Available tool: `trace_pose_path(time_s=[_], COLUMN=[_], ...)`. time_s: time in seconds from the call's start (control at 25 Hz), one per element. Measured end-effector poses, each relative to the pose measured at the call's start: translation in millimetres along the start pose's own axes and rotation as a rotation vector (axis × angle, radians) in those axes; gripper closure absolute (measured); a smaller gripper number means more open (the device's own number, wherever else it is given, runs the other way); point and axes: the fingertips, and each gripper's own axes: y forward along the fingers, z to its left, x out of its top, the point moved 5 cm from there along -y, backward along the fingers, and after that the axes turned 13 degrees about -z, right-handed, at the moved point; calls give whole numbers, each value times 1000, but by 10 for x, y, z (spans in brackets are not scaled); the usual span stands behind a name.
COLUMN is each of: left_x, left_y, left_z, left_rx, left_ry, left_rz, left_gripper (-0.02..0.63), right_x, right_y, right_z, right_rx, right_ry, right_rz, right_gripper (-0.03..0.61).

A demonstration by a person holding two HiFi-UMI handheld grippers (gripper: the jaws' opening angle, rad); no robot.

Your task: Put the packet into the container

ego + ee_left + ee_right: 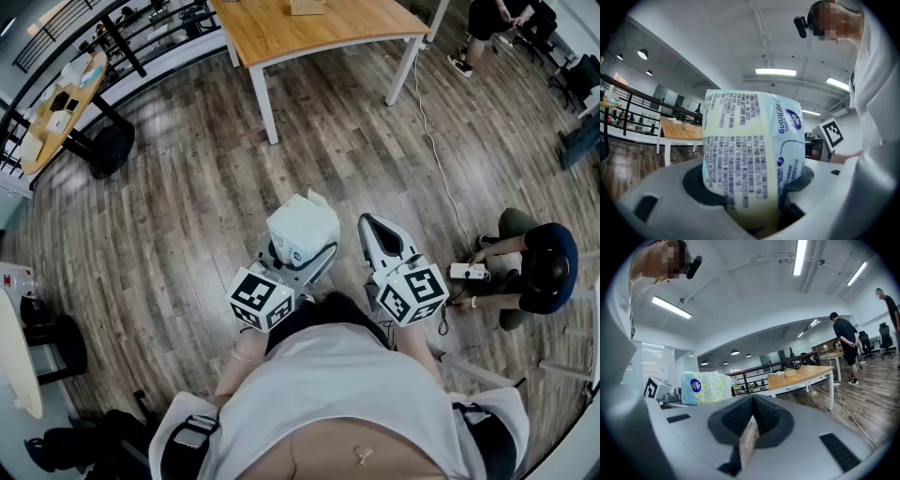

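The packet (302, 230) is a soft, squarish plastic-wrapped block. In the head view it looks white with a crimped flap standing up at its top edge. In the left gripper view it shows pale yellow and light blue, with dense small print across the front and a round dark-blue logo near its upper right corner. It stands upright in the left claw (296, 253), whose jaws are wide apart and clamped on its lower sides. The packet is held in the air above the floor (187, 206).

The right claw (752, 414) has its ridged black pads brought together with nothing between them. It sits just right of the packet, and each claw carries a marker cube (261, 298).

The floor is dark, streaky wood plank. Well beyond the packet stands a light wooden table (309, 33) on white legs, with a small box (307, 7) on it. A thin white cable (436, 159) trails across the planks to the right of the packet. It runs toward a person (534, 267) crouching on the floor well to the packet's right. Far to the left of the packet is a round wooden table (61, 108) beside a black railing (112, 28). Long strip lights (776, 71) hang from the white ceiling above the packet.
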Motion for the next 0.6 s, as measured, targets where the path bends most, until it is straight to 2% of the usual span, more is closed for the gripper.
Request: trace_pose_path(time_s=[0.4,0.6], left_x=[-50,-86], left_y=[67,119], left_z=[-53,-68], left_rx=[20,34], left_ry=[-10,-13], left_rz=[-2,-2], left_gripper=[276,276], right_x=[-17,57], right_y=[-9,-48], right_z=[-82,-198], right_rx=[8,0], right_ry=[16,95], right_rz=[2,-56], right_gripper=[568,568])
